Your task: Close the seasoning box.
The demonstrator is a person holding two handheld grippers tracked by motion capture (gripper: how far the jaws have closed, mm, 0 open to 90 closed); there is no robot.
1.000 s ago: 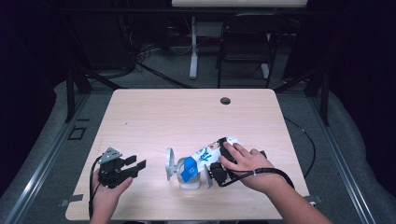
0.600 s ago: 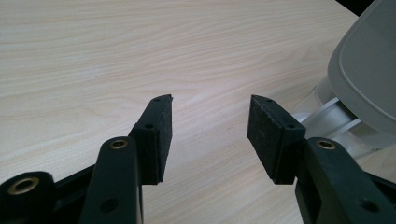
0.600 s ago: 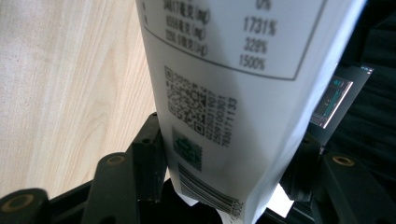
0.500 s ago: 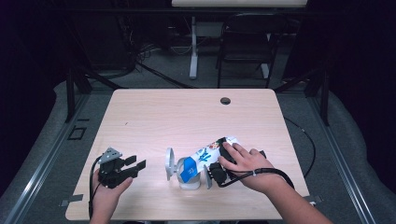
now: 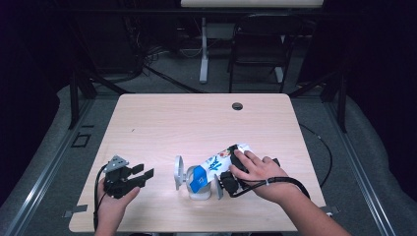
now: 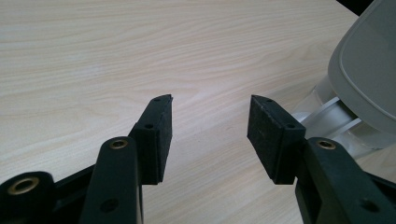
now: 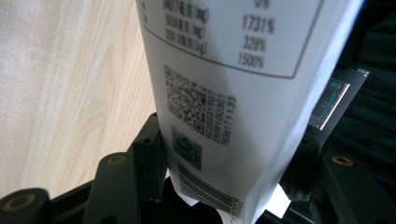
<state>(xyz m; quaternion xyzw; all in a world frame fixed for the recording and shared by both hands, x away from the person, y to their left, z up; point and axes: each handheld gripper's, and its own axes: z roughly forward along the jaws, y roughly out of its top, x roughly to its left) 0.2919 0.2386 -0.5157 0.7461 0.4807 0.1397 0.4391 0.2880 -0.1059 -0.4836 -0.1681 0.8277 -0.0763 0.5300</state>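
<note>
Lower left of the high view: left gripper held just above the table, jaws apart, nothing between them. Lower centre: right gripper clamped on a white and blue pouch, which is tilted, its low end at a white holder. In the right gripper view the pouch shows printed codes between both pads. Far edge: table's dark hole.

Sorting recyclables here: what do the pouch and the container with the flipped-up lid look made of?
Pouch: probably plastic film, smooth with a slight sheen, printed with codes and bending between the right gripper's jaws. Container: seemingly hard plastic, pale grey matte lid, clear ribbed rim.
</note>
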